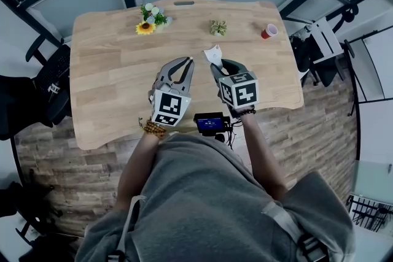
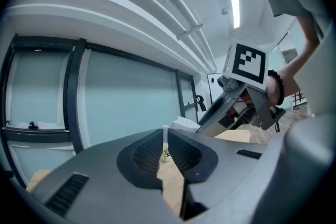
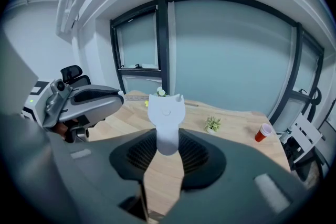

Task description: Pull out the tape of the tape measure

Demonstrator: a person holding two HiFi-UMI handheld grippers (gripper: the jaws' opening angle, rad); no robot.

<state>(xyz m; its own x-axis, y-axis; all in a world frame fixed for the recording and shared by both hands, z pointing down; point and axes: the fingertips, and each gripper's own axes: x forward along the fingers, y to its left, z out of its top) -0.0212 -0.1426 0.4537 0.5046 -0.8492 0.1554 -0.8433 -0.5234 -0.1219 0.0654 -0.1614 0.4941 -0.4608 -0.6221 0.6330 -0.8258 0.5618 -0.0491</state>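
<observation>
My right gripper is shut on a white tape measure case with two ear-like corners, held a little above the wooden table. In the right gripper view the pads clamp the case's narrow lower part. My left gripper hovers just left of the case with its jaws almost together. A thin white tab stands upright between its tips. The case's edge shows behind the left gripper's right jaw. I cannot tell whether tape runs from the tab to the case.
A sunflower posy, a small potted plant and a red cup stand along the table's far side. A small device with a blue screen hangs at the person's chest. A black office chair stands left of the table.
</observation>
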